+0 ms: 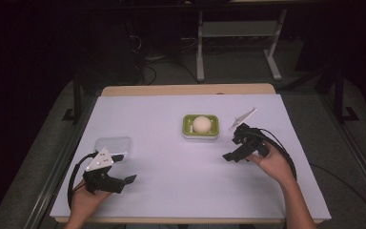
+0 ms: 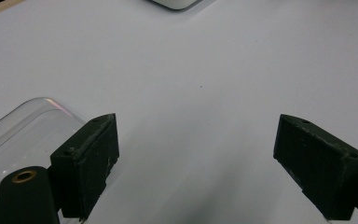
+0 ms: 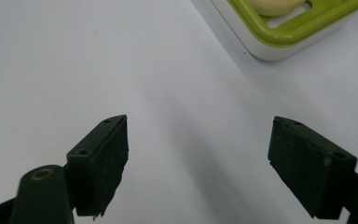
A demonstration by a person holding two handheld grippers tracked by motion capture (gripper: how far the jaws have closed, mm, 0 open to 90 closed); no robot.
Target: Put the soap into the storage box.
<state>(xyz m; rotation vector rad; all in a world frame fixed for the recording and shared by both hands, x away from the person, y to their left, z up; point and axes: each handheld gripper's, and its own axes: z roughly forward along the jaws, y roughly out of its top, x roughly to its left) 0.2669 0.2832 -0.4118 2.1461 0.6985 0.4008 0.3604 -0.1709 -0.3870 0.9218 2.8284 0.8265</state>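
Observation:
A pale egg point(image 1: 201, 124) rests in a green and white holder point(image 1: 187, 129) near the middle of the white table; the holder's corner point(image 3: 289, 39) shows at the top of the right gripper view. My right gripper point(image 1: 229, 149) stands open just right of the holder, nothing between its jaws point(image 3: 198, 154). At the front left my left gripper point(image 1: 127, 168) is open too, its jaws empty point(image 2: 196, 154). A clear plastic lid point(image 1: 113, 145) lies beside it, and the lid's rounded corner point(image 2: 23, 121) appears behind the left jaw.
The white table point(image 1: 171, 181) has a wooden far edge point(image 1: 186, 89). Beyond it stand a dark floor, cables and metal frame legs point(image 1: 200, 47). A hand holds each gripper at the near edge.

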